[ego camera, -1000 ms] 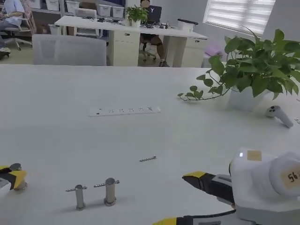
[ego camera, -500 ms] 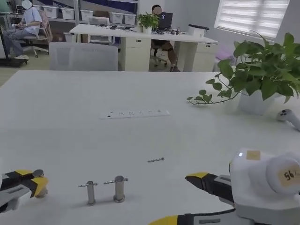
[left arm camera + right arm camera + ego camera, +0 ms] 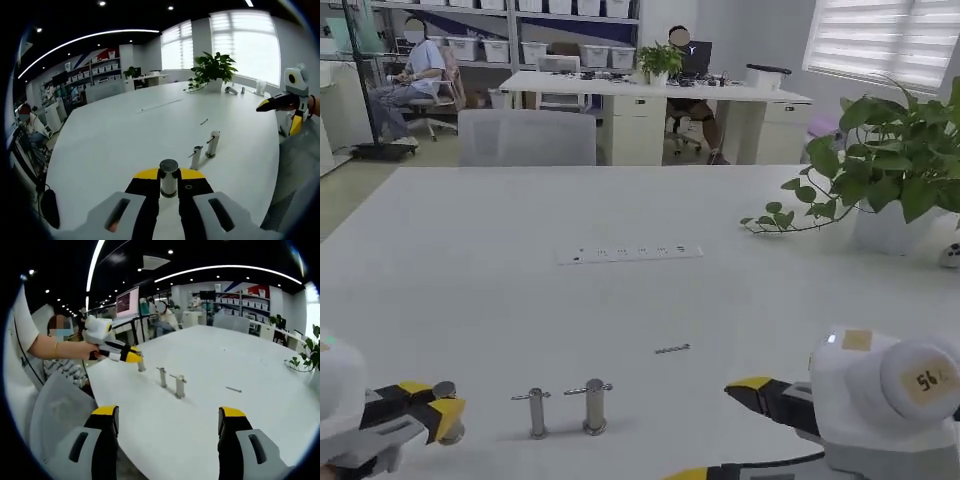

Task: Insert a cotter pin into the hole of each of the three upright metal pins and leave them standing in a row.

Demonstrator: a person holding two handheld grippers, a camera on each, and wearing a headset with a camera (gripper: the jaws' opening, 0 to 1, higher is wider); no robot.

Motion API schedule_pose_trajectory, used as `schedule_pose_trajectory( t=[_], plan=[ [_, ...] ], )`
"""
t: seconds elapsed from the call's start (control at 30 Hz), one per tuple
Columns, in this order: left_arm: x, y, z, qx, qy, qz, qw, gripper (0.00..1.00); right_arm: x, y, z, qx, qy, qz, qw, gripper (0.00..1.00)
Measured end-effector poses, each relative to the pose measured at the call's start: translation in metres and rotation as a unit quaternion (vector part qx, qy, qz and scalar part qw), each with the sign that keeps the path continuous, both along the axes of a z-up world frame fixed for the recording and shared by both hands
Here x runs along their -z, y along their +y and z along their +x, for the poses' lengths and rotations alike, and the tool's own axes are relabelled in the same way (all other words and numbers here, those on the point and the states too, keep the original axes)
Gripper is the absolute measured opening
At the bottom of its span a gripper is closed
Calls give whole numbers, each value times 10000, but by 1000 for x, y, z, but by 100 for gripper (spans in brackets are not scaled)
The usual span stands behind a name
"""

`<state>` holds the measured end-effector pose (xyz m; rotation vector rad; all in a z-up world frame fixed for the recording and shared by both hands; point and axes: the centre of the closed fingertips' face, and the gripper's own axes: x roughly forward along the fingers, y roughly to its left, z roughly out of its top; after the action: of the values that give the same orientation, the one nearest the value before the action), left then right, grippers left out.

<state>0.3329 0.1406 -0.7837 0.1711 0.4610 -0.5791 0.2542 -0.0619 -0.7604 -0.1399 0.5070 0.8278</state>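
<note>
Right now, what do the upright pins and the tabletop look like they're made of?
Upright pins: probably steel or a similar metal, silvery grey with a soft sheen on the caps. Tabletop: smooth matte white, perhaps laminate; the look leaves it open.

Yellow-tipped left gripper (image 3: 169, 175), silver metal pin (image 3: 168, 166), white table (image 3: 125, 135).

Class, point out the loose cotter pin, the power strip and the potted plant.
loose cotter pin (image 3: 671, 349), head view, middle of its shaft.
power strip (image 3: 630, 254), head view, its top face.
potted plant (image 3: 905, 150), head view, its leaves.
</note>
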Motion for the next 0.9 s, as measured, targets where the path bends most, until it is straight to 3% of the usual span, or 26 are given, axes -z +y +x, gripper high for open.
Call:
schedule_pose_trajectory(
  t=[0.37,0.9],
  plan=[
    [-2,-44,-19,332,45,-118,9994,11,3,2,-2,-87,0,22,10000,82],
    [13,-96,-26,774,200,-203,9966,11,2,-10,1,-55,-28,61,10000,82]
  ],
)
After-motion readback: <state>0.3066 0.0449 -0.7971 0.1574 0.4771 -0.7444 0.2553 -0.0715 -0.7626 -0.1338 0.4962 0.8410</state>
